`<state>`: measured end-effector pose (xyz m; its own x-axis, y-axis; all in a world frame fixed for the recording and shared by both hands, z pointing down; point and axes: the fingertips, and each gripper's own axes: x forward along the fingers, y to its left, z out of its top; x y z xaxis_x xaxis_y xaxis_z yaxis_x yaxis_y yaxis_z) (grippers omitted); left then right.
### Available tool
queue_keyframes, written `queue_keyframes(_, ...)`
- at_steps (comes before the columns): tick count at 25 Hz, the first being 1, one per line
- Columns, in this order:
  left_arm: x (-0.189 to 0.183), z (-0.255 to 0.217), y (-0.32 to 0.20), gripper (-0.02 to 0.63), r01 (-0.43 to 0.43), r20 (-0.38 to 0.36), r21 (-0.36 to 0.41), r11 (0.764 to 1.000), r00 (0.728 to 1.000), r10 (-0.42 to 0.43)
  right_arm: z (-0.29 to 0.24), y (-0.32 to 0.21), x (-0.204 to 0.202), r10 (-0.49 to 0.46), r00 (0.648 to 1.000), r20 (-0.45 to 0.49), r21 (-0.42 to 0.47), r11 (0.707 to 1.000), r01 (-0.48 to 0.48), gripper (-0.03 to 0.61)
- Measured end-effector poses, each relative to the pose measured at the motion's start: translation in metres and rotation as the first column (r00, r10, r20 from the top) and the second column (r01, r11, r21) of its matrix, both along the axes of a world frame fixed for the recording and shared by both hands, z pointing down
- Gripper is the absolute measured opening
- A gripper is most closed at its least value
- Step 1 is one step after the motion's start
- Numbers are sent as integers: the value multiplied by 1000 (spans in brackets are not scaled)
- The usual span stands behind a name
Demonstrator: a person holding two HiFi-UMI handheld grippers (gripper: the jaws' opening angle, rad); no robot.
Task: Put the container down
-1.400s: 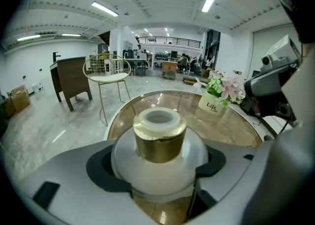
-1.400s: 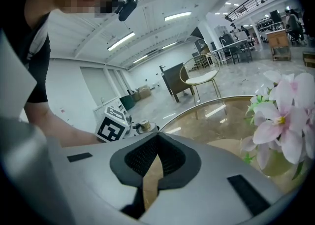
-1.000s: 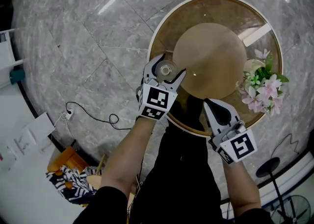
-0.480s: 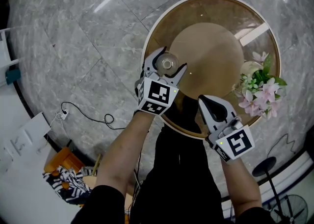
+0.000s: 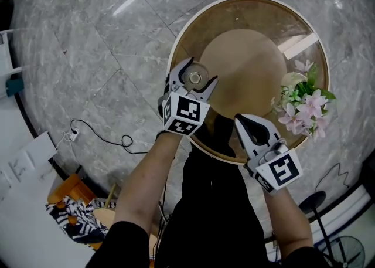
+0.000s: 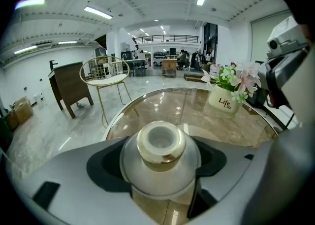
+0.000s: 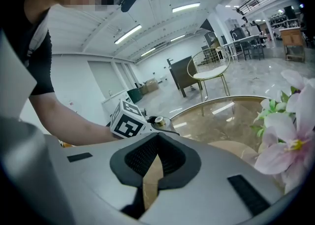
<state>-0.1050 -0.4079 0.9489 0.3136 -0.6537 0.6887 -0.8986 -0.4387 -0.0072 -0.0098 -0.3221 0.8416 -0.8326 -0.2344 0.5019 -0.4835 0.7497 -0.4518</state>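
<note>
The container [image 5: 195, 78] is a small round whitish pot with a gold-rimmed neck [image 6: 160, 144]. My left gripper [image 5: 194, 79] is shut on it, one jaw on each side of its body, over the left edge of the round glass table [image 5: 193, 26]. I cannot tell whether the container touches the glass. My right gripper [image 5: 253, 129] is shut with nothing in it, its jaws meeting tip to tip over the table's near edge. From the right gripper view, the left gripper's marker cube [image 7: 129, 123] and the container [image 7: 158, 120] show to the left.
A white pot of pink and white flowers [image 5: 306, 104] stands at the table's right edge [image 6: 227, 102]. A round tan base [image 5: 252, 73] shows under the glass. Grey marble floor [image 5: 88, 44] surrounds the table, with a black cable [image 5: 108, 138] at the left.
Both grippers have drifted slightly left and toward me over the table's near-left edge. The left stays shut on the container, and the right stays shut.
</note>
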Motion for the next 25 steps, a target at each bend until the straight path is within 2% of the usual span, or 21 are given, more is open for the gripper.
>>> queue_keyframes(4,-1,-29,-4,350,26,-2,43,999,1000,-26,-16,-1,2,-12,1000,11,24,1000,12,14)
queue_keyframes(7,0,-69,7,334,22,-10,59,998,1000,-21,-46,1,3,-19,1000,11,41,999,18,14)
queue_keyframes(12,-15,-159,25,228,45,-34,112,993,999,-42,-114,-14,8,-9,1000,0,123,992,9,14)
queue_keyframes(15,-25,-217,38,78,52,-26,165,985,998,-49,-158,-16,9,14,1000,-10,164,986,-12,14)
queue_keyframes(18,-36,-271,51,23,66,-32,207,976,998,-60,-202,-9,6,48,999,-12,192,980,-45,15)
queue_keyframes(22,-36,-338,89,20,14,-140,195,981,990,13,-264,17,-7,73,997,32,213,974,-78,15)
queue_keyframes(25,-36,-381,129,20,-23,-157,195,981,986,54,-303,49,-13,73,996,50,235,969,-83,15)
